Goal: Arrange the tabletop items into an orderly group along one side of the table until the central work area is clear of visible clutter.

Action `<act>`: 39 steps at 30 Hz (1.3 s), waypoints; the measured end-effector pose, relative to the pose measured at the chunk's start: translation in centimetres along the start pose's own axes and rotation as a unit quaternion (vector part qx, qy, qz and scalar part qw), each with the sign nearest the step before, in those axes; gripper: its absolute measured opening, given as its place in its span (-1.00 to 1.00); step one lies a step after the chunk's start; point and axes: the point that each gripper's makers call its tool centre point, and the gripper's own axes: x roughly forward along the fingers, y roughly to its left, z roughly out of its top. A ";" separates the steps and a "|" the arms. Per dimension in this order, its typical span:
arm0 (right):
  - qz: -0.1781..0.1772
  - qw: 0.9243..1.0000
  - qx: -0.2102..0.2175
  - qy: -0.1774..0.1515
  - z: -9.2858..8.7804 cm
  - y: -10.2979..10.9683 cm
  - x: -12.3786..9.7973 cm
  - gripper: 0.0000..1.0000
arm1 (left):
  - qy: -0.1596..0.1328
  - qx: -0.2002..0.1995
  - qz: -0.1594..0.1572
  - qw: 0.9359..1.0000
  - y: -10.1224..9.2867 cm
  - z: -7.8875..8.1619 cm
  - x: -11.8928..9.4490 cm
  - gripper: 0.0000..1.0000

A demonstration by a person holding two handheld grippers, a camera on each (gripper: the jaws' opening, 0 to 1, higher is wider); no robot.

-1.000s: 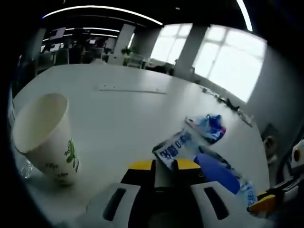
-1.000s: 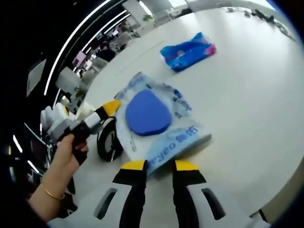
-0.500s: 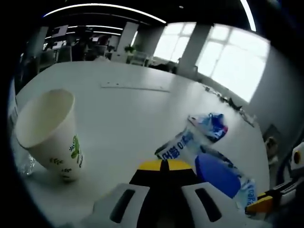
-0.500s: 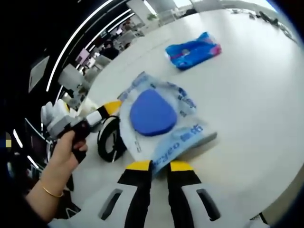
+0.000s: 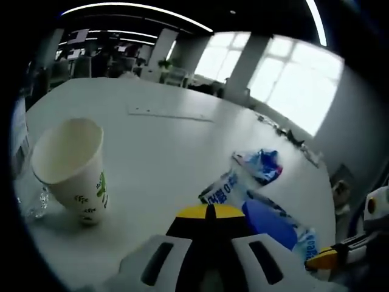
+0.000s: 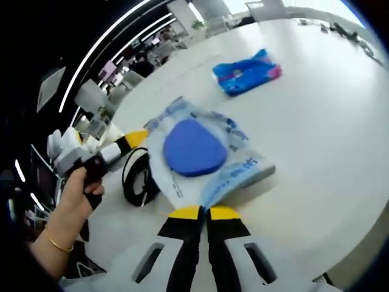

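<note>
Left gripper view: left gripper (image 5: pixel 208 212) low over the white table (image 5: pixel 158 140), its 2 yellow-tipped jaws pressed together, no gap, nothing visibly between them. Just ahead and right lies the wipes pack (image 5: pixel 255 204), clear-and-white wrap with blue print, text too skewed to read, blue lid on top. Beyond it a smaller blue packet (image 5: pixel 260 165) with a pink end, apart from the pack. Paper cup (image 5: pixel 73 170) stands at left, tilted in the fisheye, green logo and small print on its side, illegible. Wide bare tabletop behind the cup and packs out to the far edge; windows beyond.

Right gripper view: right gripper (image 6: pixel 205 213) with jaws closed narrow at the near edge of the wipes pack (image 6: pixel 200 161); whether they pinch the wrap, cannot tell. Blue lettering on the pack edge, unreadable. Black cable coil (image 6: pixel 137 176) touches the pack's left side. Left gripper (image 6: pixel 137 139) comes in from the left, held by a hand (image 6: pixel 76 198) with a bracelet. Blue packet (image 6: pixel 246 72) farther off. Open table to the right, edge near bottom right.
</note>
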 end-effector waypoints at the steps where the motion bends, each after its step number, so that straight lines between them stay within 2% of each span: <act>1: -0.002 1.000 -0.001 -0.003 0.1 -0.1 -0.1 -1.00 | 0.000 -0.003 -0.001 1.000 0.0 0.0 -0.1 -1.00; 11: -0.011 0.997 -0.071 -0.022 1.4 0.1 -0.8 -1.00 | -0.027 -0.021 0.000 0.999 -0.4 1.0 -2.5 -1.00; 20: -0.014 0.988 -0.147 -0.041 4.2 0.9 -0.8 -1.00 | -0.050 -0.041 0.022 0.998 0.8 1.3 -4.8 -1.00; 22: -0.014 0.984 -0.175 -0.039 5.0 0.9 -0.7 -1.00 | -0.051 -0.046 0.026 0.997 1.0 1.2 -5.0 -1.00; 27: -0.012 0.977 -0.211 -0.034 6.5 1.1 -0.5 -1.00 | -0.055 -0.056 0.034 0.996 1.3 1.2 -5.5 -1.00; 31: -0.001 0.973 -0.230 -0.020 7.6 1.2 0.2 -1.00 | -0.059 -0.063 0.041 0.995 1.6 1.2 -5.9 -1.00; 35: 0.012 0.968 -0.248 -0.023 8.9 1.5 0.8 -1.00 | -0.062 -0.067 0.048 0.995 2.0 1.0 -6.4 -1.00; 39: 0.012 0.965 -0.263 -0.017 10.0 1.6 1.6 -1.00 | -0.053 -0.068 0.055 0.995 2.3 0.5 -6.5 -1.00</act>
